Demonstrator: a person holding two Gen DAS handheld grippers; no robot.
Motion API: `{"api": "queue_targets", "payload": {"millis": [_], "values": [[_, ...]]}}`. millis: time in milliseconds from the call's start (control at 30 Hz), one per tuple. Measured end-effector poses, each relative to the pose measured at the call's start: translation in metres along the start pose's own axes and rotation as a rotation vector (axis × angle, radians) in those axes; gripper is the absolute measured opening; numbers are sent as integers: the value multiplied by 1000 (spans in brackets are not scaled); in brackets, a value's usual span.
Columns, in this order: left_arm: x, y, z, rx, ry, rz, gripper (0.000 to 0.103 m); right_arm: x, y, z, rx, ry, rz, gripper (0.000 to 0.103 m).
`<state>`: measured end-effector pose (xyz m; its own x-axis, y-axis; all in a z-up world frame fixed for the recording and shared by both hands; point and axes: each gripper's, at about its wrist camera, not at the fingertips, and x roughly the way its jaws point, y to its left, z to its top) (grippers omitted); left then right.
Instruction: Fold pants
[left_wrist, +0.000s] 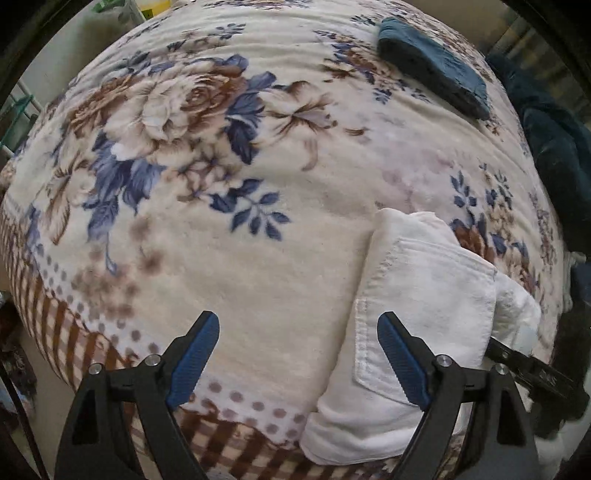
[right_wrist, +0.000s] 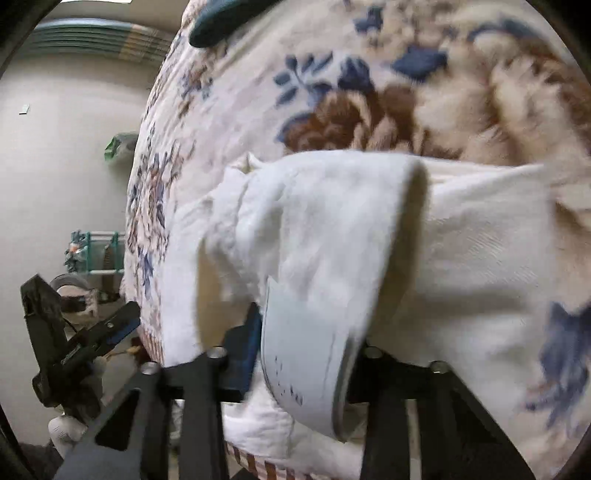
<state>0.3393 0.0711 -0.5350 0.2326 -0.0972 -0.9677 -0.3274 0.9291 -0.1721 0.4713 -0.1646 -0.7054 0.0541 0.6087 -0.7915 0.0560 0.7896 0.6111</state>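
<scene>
White pants (left_wrist: 417, 306), folded into a thick bundle, lying near the front edge of the floral blanket (left_wrist: 258, 240), long axis running away from that edge. Off to the right of the left gripper (left_wrist: 297, 354), whose right finger overlaps the bundle's near corner; jaws spread wide, nothing between them but blanket. Nearer by far: right gripper (right_wrist: 295, 354), clenched on a fold of the white cloth with its label, lifting it. Judged next: carry that fold across the bundle. Dark folded garment (left_wrist: 432, 62) well apart, at the far side.

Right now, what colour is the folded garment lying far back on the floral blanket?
Dark teal folded garment; left wrist view.
</scene>
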Motion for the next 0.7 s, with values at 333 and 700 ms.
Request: {"api": "queue_targets", "payload": {"millis": [333, 700], "values": [[-9, -59, -6, 131, 10, -146, 87, -139, -68, -54, 189, -137, -135, 22], [31, -109, -20, 203, 112, -238, 87, -137, -130, -29, 237, -167, -190, 22]]}}
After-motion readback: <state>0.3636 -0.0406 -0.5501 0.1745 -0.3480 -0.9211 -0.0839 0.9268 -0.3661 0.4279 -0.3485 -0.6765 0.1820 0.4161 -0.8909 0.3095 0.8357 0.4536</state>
